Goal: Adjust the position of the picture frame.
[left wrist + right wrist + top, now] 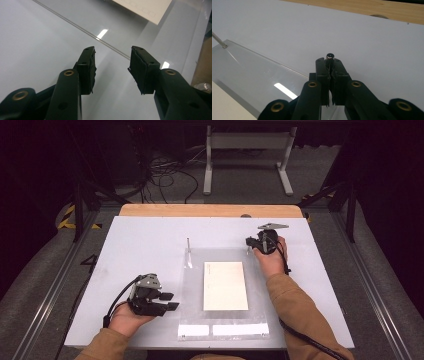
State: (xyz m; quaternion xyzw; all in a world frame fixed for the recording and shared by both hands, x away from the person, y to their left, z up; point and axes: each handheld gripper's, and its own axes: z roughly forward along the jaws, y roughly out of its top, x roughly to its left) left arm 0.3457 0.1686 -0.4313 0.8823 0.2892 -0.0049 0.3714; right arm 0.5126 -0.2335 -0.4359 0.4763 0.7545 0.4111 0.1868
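Two pins stand up from the far corners of the clear plate (pixel 222 292), and the right claw (pixel 251 243) is already clamped on the right pin (pixel 329 56), jaws squeezed together with the pin's round top poking out just past the tips. The pin's long axis runs straight up from the plate, so I'd guess any pull or twist has to follow that line or it'll bind.

The left pin (pixel 188 247) sits well off to the left of that claw, at the other far corner, nothing touching it. It's also up ahead of the left claw (pixel 170 301), which hovers low beside the plate's left edge with its jaws apart and empty. A pale card (pixel 225 285) lies flat on the plate between the two claws. So the left hand is the nearer one for the left pin: reach forward and a bit right.
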